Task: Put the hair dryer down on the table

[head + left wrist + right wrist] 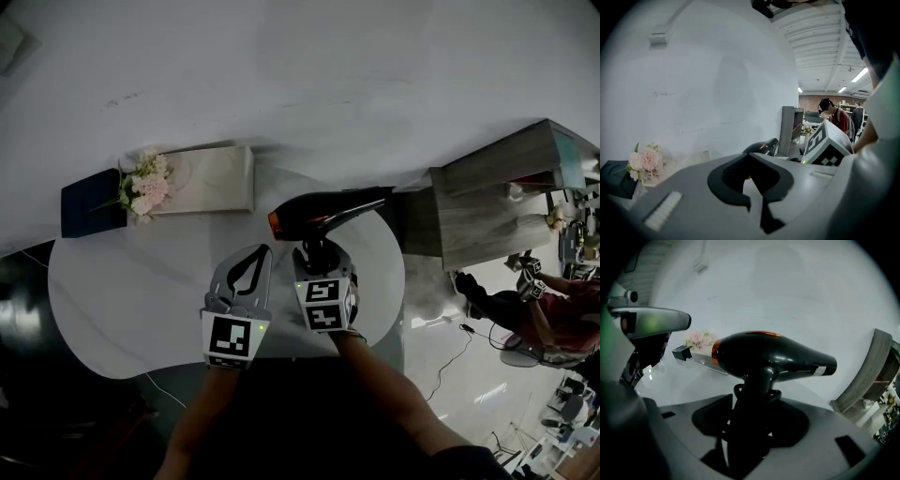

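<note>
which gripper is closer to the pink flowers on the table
Left. The left gripper hovers right of the pink flowers, over the table, not touching them. The right gripper, holding the hair dryer, sits farther right.

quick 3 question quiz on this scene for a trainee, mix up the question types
1. Multiple choice: the right gripper holds the hair dryer by its: A) orange end B) handle C) barrel
2. True or false: the left gripper also holds something.
3. Fill in: in the head view, the nozzle points to the person's ___.

Key: 1 B; 2 false; 3 right
</note>
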A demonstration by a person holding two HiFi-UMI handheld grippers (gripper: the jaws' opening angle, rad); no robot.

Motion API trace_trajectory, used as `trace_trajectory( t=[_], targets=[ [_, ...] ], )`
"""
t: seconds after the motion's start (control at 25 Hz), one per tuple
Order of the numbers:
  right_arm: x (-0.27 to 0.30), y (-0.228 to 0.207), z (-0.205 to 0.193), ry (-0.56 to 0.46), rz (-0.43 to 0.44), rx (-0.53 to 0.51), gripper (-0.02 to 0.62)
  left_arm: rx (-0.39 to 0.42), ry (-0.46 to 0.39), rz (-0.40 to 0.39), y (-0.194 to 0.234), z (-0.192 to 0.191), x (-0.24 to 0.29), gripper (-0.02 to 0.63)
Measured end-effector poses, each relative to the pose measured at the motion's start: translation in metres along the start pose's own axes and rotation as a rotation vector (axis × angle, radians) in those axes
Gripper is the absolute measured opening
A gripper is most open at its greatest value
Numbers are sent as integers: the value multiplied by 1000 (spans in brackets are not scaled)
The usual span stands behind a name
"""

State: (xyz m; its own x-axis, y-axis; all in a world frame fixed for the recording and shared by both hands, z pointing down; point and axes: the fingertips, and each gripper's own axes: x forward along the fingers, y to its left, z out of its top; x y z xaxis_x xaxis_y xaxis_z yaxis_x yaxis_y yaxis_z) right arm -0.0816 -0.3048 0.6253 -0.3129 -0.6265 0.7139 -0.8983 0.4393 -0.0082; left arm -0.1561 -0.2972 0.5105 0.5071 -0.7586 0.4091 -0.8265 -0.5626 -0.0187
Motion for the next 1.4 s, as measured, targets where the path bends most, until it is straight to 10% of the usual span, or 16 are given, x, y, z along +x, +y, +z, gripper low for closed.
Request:
trace_trajectory(
  t=[1.04,1.4],
  targets=[
    [26,25,-22,265,191,-46,275,7,31,10,0,-13,-6,12],
    [-42,-10,53,-78,-44,-140,216,4,-15,44,-1,3,-23,12]
  ],
)
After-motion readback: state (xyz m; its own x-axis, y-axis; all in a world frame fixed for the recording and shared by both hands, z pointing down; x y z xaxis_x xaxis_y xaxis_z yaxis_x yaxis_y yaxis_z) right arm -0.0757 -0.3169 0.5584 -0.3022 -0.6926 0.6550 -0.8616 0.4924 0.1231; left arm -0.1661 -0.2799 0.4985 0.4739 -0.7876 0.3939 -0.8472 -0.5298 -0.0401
